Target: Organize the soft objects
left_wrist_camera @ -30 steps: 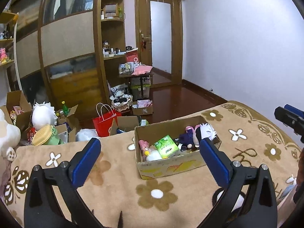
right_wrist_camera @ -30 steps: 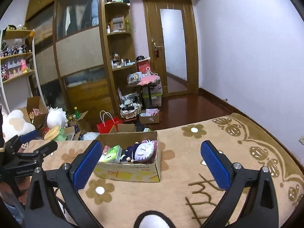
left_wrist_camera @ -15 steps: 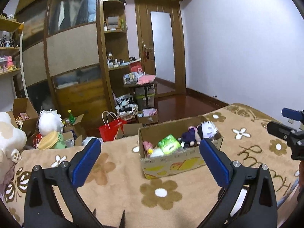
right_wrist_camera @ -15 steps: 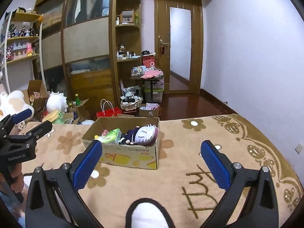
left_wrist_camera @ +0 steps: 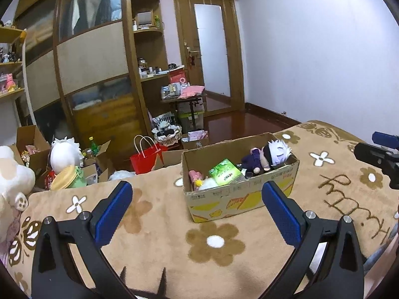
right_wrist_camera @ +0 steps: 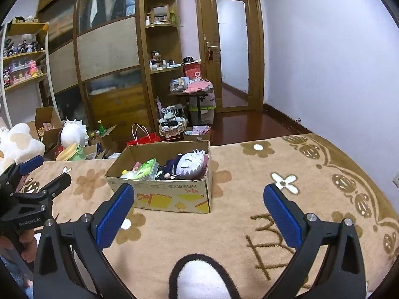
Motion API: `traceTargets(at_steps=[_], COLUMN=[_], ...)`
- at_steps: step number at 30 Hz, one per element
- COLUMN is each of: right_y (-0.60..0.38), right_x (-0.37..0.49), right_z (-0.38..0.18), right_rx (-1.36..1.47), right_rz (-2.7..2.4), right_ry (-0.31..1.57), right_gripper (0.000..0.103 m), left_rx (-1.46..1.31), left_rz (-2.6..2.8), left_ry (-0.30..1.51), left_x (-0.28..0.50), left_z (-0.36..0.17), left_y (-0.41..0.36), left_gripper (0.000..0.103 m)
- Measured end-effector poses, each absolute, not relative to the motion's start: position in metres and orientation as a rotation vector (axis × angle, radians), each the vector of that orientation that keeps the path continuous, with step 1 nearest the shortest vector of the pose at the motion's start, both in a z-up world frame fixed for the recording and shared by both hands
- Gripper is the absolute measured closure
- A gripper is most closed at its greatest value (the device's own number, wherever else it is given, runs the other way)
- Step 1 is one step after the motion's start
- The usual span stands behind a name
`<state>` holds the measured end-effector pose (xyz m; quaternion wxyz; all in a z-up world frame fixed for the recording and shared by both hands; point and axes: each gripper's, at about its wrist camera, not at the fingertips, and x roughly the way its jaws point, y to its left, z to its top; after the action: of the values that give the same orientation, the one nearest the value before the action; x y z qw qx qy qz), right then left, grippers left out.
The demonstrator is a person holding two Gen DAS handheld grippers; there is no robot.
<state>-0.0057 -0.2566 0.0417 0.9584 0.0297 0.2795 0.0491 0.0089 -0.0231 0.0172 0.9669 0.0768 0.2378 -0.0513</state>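
Left wrist view looks across a bed under a tan blanket (left_wrist_camera: pixel 154 224) patterned with brown and white flowers, with a tall wooden wardrobe (left_wrist_camera: pixel 94 69) and a door (left_wrist_camera: pixel 212 49) beyond it. On the blanket sits an open cardboard box (left_wrist_camera: pixel 239 196), and the left gripper (left_wrist_camera: pixel 197 209) hovers just short of it with its jaws wide apart and nothing between them. Inside the box lie a white-haired plush doll (left_wrist_camera: pixel 271 153) in dark clothes at the right end, a green tissue pack (left_wrist_camera: pixel 225 174) in the middle, and a small pink and white soft toy (left_wrist_camera: pixel 199 180) at the left end. From the right wrist view, the right gripper (right_wrist_camera: pixel 199 210) is also over the blanket with its jaws spread and empty, the same box (right_wrist_camera: pixel 172 196) ahead and to its left. A black-and-white plush (right_wrist_camera: pixel 202 279) lies on the blanket right under this gripper, outside the box. Past the bed's far edge, a red paper bag (left_wrist_camera: pixel 147 160) stands on the floor among other boxes.
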Motion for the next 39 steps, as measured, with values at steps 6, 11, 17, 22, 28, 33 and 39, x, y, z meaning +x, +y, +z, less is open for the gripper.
traceTargets(at_steps=[6,11,17,22,28,33,39], right_y=[-0.2578,-0.2572,-0.2565,-0.2567,-0.2569,-0.2568,-0.2571], right_x=[-0.0057,-0.0047,-0.005,-0.0054,-0.0059,-0.0064,-0.0059], right_z=[0.0395,0.0394,0.0384,0.0376,0.0376,0.0384,0.0372], right_rx=[0.072,0.065,0.062,0.06,0.059,0.06,0.058], right_rz=[0.093,0.088,0.084,0.083,0.083,0.082,0.083], right_ry=[0.575,0.576,0.577,0.577,0.576,0.572,0.574], right_gripper=[0.0,0.0,0.0,0.0,0.0,0.0,0.0], left_rx=[0.171,0.165,0.163,0.16,0.153,0.149,0.147], left_rz=[-0.119,-0.113,-0.111,-0.113,-0.114,-0.113,-0.113], left_ry=[0.501,0.51,0.514,0.515,0.522,0.523,0.526], left_x=[0.0115,0.0131,0.0134,0.0129,0.0135,0.0142,0.0148], left_z=[0.013,0.0112,0.0103,0.0099,0.0083,0.0085,0.0087], left_y=[-0.0273,-0.0272,-0.0266,-0.0255,-0.0251,-0.0249,-0.025], left_gripper=[0.001,0.001,0.0,0.001,0.001,0.001,0.001])
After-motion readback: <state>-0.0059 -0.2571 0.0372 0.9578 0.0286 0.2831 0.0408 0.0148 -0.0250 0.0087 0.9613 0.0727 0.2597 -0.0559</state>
